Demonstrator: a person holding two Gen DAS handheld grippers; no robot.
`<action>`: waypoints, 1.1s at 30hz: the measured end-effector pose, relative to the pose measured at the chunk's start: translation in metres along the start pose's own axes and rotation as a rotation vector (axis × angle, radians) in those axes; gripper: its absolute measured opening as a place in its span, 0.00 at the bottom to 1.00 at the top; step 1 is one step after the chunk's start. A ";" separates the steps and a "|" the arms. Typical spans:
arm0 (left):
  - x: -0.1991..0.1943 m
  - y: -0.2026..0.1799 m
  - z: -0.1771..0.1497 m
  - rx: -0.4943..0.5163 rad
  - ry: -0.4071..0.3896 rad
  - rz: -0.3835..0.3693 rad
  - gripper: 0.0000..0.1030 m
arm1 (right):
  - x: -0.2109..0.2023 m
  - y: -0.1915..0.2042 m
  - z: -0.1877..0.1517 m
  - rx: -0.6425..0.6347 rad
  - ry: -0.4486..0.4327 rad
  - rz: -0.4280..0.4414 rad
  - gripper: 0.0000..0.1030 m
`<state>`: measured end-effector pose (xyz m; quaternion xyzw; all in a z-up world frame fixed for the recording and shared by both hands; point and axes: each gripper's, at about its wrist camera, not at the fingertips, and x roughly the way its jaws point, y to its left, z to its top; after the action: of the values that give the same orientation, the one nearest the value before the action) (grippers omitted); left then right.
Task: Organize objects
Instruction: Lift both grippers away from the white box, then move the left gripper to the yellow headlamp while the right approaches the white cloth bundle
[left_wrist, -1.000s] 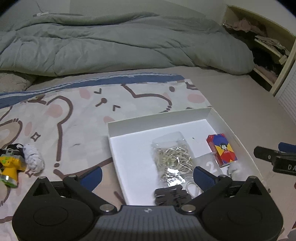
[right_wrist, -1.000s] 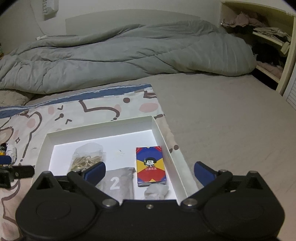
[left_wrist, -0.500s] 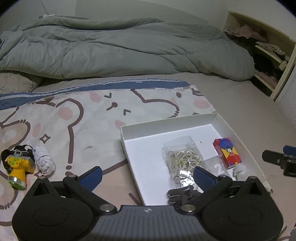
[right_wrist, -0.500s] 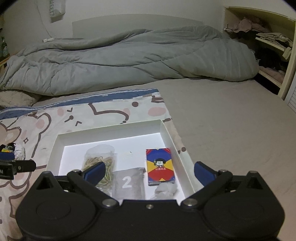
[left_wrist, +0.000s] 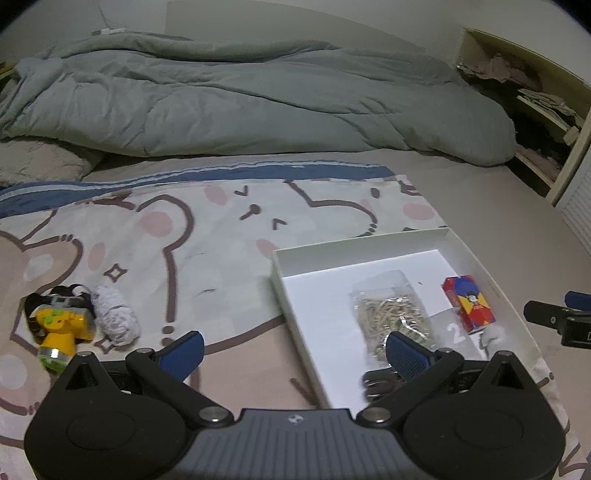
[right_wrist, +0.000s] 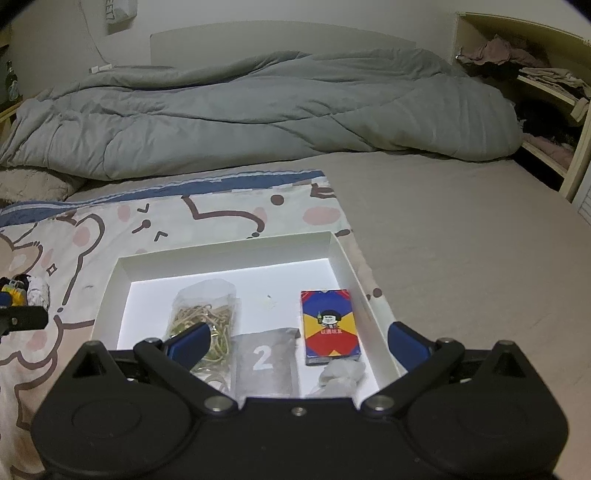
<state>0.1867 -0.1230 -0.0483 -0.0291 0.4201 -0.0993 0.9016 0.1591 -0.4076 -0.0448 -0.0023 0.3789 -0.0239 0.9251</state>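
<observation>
White box (right_wrist: 110, 291) on bed, 2 grippers spread — left gripper (left_wrist: 291, 347), right gripper (right_wrist: 299, 338)

One white box (right_wrist: 110, 291) held four visible items: one bag of rubber bands (right_wrist: 205, 317), one grey packet marked 2 (right_wrist: 264, 360), one card deck (right_wrist: 328, 326), one crumpled tissue (right_wrist: 341, 374). Outside lay one yellow toy (left_wrist: 59, 326) and one white roll (left_wrist: 116, 319).
</observation>
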 end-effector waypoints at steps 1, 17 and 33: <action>-0.002 0.004 0.000 -0.006 -0.001 0.006 1.00 | 0.000 0.002 0.001 0.001 0.001 0.003 1.00; -0.037 0.090 -0.008 -0.096 -0.041 0.091 1.00 | 0.005 0.077 0.015 -0.074 -0.004 0.086 1.00; -0.070 0.168 -0.026 -0.188 -0.060 0.164 1.00 | 0.008 0.171 0.027 -0.147 -0.003 0.228 1.00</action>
<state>0.1487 0.0561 -0.0356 -0.0817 0.4012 0.0155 0.9122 0.1909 -0.2372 -0.0351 -0.0271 0.3761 0.1091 0.9197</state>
